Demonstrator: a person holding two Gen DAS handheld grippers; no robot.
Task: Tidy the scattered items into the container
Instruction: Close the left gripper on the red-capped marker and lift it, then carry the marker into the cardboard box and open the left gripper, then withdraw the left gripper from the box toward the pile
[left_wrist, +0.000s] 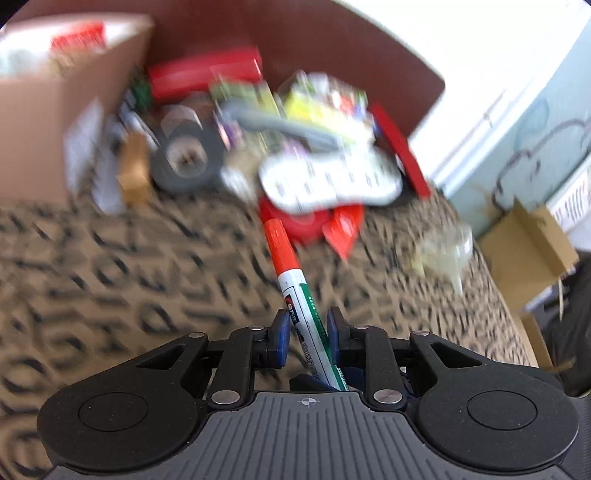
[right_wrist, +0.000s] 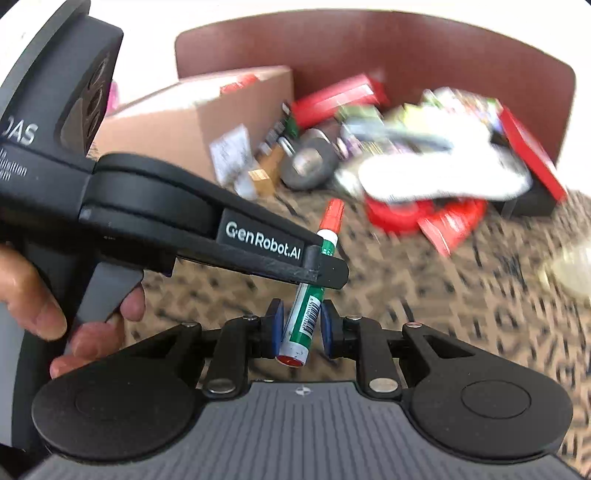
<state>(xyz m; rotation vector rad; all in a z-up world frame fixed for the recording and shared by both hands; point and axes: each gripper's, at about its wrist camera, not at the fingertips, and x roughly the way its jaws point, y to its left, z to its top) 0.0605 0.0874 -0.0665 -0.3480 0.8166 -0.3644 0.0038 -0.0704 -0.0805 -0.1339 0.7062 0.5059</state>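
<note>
Both grippers are black plastic with blue finger pads (left_wrist: 280, 338), silver screws and ribbed grey housings. The left gripper (right_wrist: 325, 271) carries white "GenRobot.AI" lettering; bare fingers (right_wrist: 37, 306) show lower left.

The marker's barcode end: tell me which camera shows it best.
The right wrist view. There the marker shows its barcode and red butt end, between the right gripper's blue pads. The left wrist view shows the same marker from the cap side, held by the left gripper; its butt end is hidden.
</note>
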